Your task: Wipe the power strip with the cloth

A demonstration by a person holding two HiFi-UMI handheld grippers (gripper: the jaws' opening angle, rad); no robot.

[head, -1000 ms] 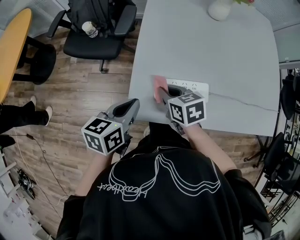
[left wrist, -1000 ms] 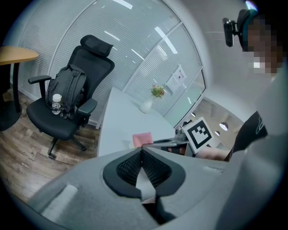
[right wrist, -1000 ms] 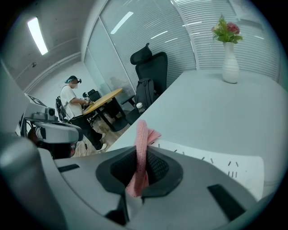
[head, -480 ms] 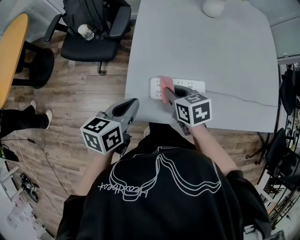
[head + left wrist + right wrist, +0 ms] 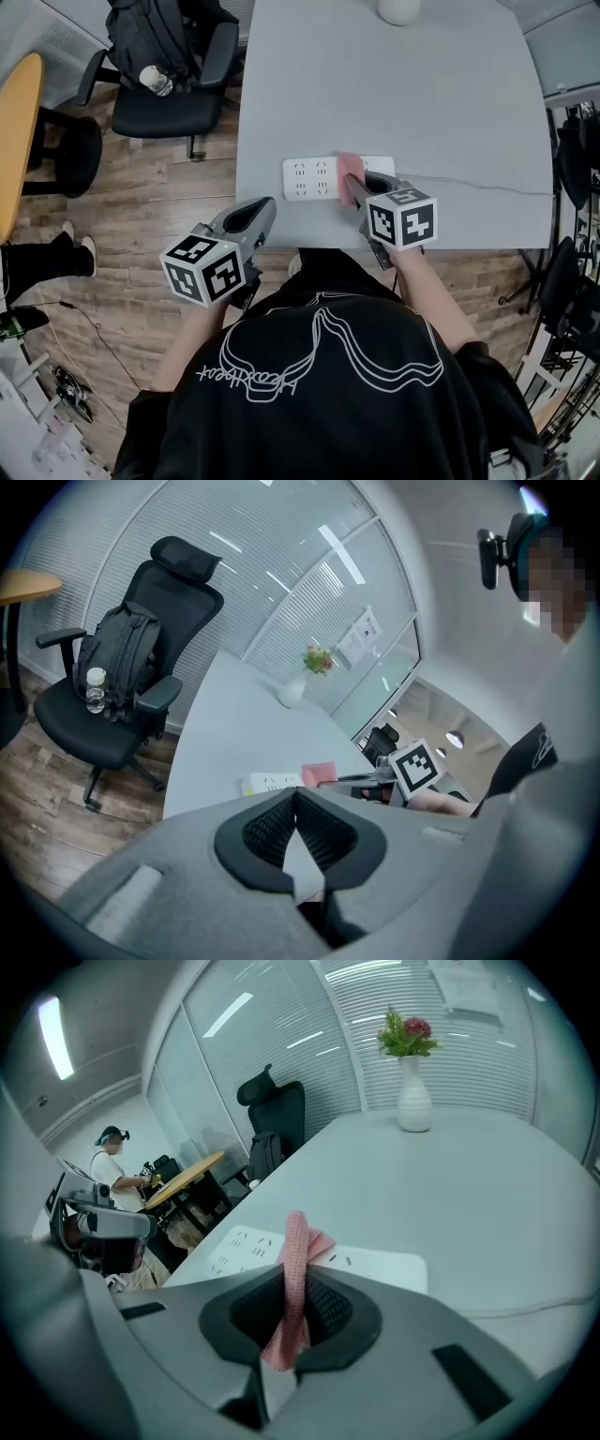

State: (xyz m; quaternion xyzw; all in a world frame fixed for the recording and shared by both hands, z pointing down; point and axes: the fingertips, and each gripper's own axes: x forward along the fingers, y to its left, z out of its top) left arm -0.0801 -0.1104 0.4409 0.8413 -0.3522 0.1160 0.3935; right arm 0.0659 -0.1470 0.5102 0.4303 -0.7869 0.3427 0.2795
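pink cloth (image 5: 351,166) on the power strip (image 5: 309,178), clamped in your right gripper (image 5: 293,1312), left gripper (image 5: 296,829) closed, empty, as only its view showed

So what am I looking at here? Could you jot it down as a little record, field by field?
Setting: grey table in an office
Being cleaned: white power strip, flat near the table's front edge
Tool: pink cloth, on the strip's right half
Right gripper: fingers shut on the cloth
Left gripper: fingers together, holding nothing, near the table's front left corner
Also there: white vase with flowers at the far end; black chair carrying a backpack
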